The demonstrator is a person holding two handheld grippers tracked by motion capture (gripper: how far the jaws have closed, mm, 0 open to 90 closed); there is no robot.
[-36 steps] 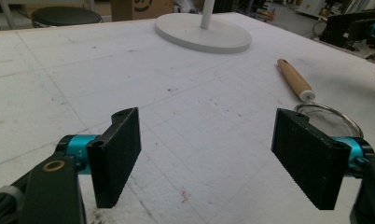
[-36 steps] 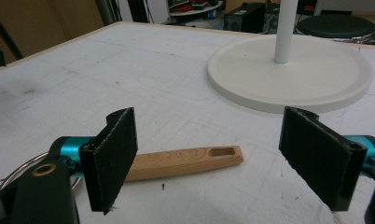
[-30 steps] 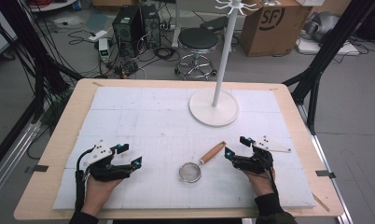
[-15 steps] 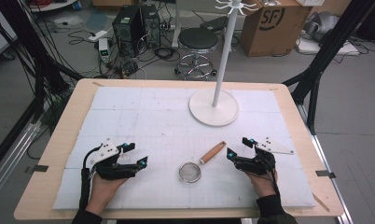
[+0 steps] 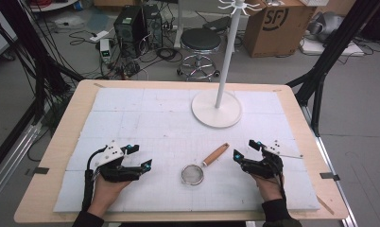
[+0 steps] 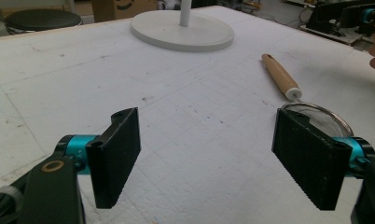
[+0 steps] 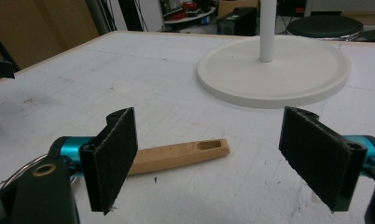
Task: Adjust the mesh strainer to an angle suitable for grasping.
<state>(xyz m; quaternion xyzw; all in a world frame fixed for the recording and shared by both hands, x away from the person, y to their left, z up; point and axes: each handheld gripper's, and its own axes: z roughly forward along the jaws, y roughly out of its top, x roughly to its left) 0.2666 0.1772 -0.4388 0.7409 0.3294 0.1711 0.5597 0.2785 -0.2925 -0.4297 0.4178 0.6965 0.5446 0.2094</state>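
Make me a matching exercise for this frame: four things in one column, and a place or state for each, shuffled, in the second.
Things:
1. strainer
2. stand
3. left gripper
4. right gripper

Places or states:
A. open, to the right of the wooden handle
B. upright at the far side of the table
C. open, at the near left of the white mat
D. lying flat between the two grippers

Pairs: 1-D, 2-B, 3-C, 4-A
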